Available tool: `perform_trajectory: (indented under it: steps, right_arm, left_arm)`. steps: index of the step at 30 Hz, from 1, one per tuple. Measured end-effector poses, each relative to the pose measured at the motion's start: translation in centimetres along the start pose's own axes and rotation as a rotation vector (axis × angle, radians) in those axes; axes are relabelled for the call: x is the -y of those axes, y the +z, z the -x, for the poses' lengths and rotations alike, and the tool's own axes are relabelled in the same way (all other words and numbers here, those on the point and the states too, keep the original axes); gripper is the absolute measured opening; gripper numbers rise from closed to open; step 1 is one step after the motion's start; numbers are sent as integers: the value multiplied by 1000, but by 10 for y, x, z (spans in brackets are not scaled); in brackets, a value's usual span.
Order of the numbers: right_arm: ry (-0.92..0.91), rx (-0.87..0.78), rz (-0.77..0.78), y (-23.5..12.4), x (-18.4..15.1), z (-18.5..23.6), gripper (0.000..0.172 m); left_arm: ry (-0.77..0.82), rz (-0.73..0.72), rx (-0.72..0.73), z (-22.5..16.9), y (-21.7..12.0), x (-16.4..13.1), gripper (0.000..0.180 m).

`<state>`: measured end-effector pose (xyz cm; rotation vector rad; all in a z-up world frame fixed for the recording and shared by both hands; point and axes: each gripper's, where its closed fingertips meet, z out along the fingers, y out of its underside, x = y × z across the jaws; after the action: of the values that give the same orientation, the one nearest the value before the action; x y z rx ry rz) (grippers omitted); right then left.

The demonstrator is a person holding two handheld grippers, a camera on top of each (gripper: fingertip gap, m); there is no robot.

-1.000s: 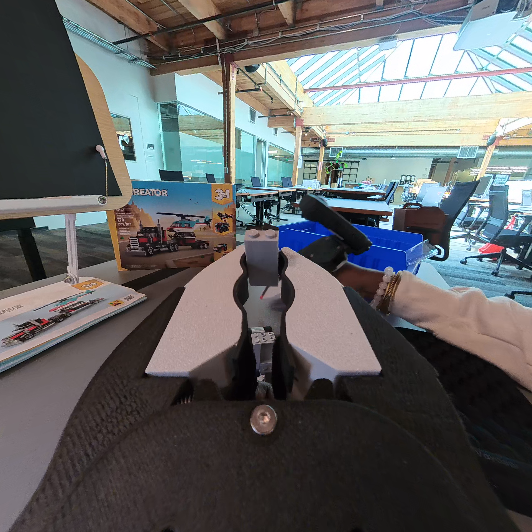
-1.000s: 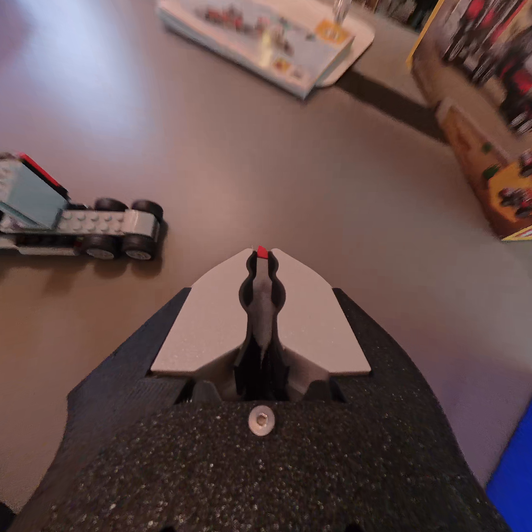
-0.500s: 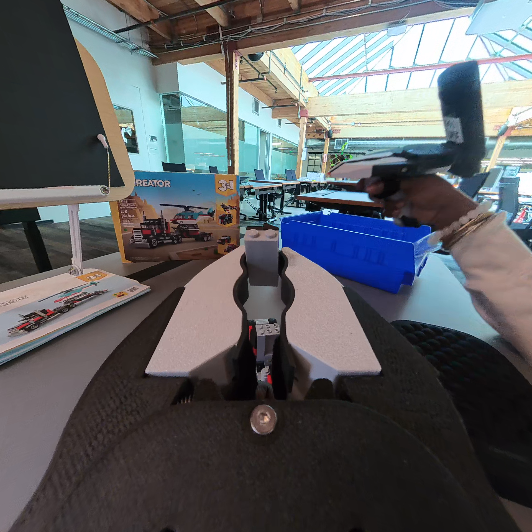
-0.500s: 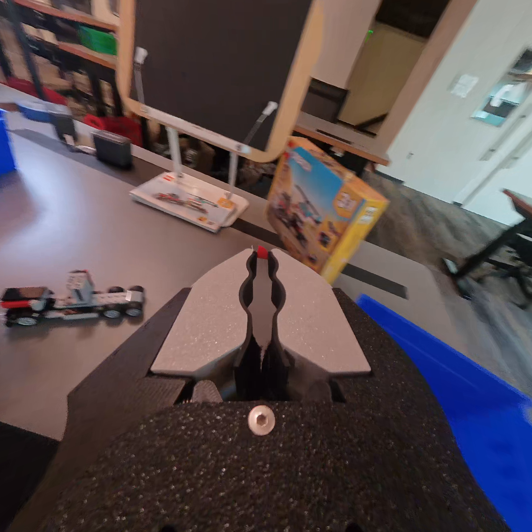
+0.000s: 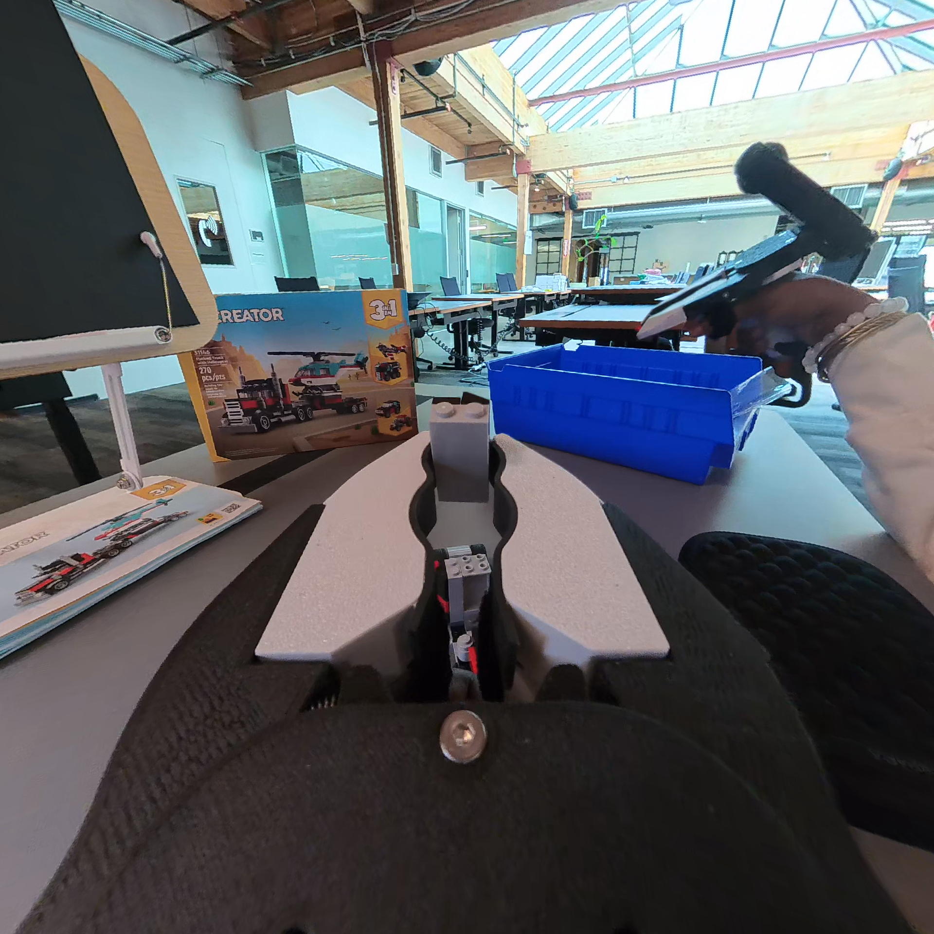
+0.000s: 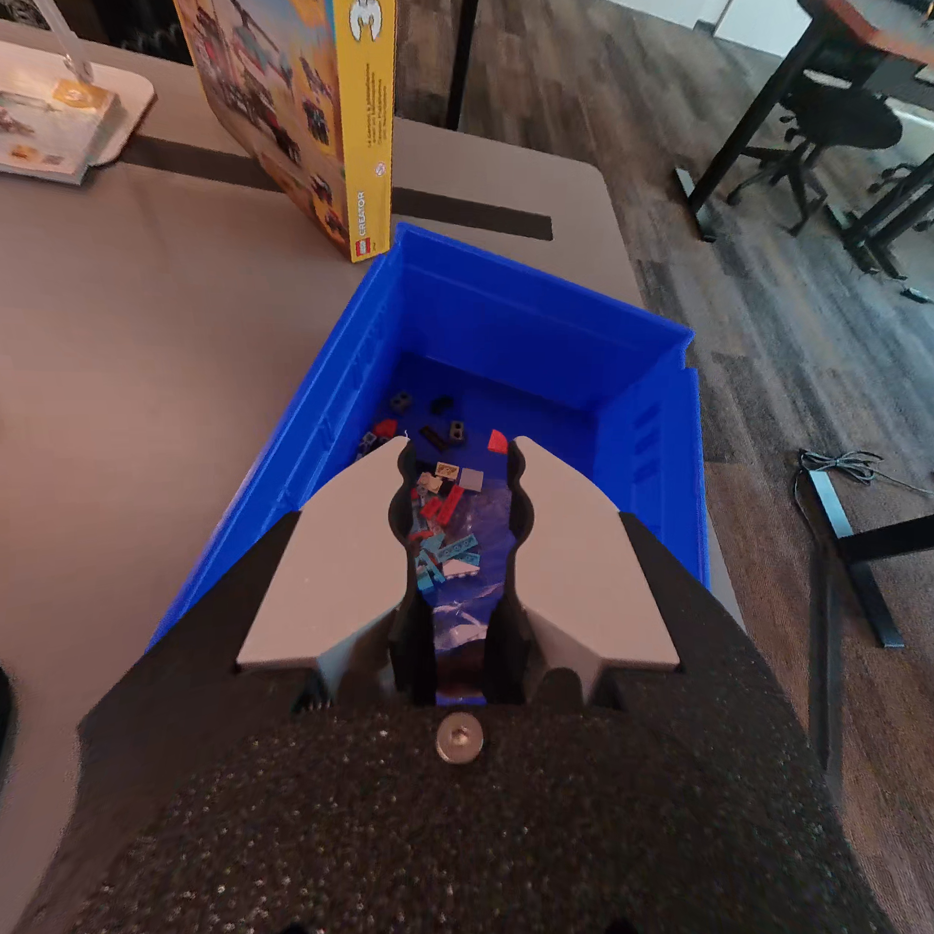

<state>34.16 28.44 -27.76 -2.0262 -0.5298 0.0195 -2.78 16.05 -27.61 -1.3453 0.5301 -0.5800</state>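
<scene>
Grey brick (image 5: pixel 461 455) stands upright, clamped in the left tool (image 5: pixel 461 472), near the blue bin (image 5: pixel 621 404). Over that bin, the right tool (image 6: pixel 461 447) hangs with fingers apart above loose bricks (image 6: pixel 439 505).

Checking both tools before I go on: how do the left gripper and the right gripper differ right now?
The left gripper is closed on an upright grey brick, pads against its sides; the right gripper is open and holds nothing. The left sits low over the grey table, pointing level; the right hangs above the blue bin, pointing down at the loose bricks inside. Both have pale grey fingers on black bodies.
</scene>
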Motion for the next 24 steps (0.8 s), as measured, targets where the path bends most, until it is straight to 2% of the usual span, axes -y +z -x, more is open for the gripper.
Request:
perform_trajectory:
  steps: [4, 7, 11, 14, 16, 19, 21, 24]
  right_arm:
    - [29, 83, -69, -3, 6, 7, 39]
    - [-72, 219, -47, 0, -6, 24, 64]
    - [-157, 180, 9, 5, -21, 16, 74]
    - [-160, 159, -64, 1, -7, 16, 73]
    - [-156, 148, -142, -8, 10, 20, 67]
    - [-143, 223, -367, -34, 55, 49, 57]
    - [-133, 384, -568, -63, 90, 90, 47]
    - [-169, 781, -783, -113, 118, 175, 41]
  left_arm:
    - [12, 6, -13, -4, 1, 0, 18]
    - [35, 7, -18, -6, 1, 1, 18]
    - [54, 11, -22, -8, 1, 1, 18]
    - [55, 12, -26, -9, 2, 1, 18]
    - [50, 14, -39, -11, 2, 0, 18]
    - [-4, -8, -131, -22, 2, 1, 18]
    - [-41, -53, -226, -35, 0, 8, 18]
    - [-44, -110, -328, -51, -5, 18, 18]
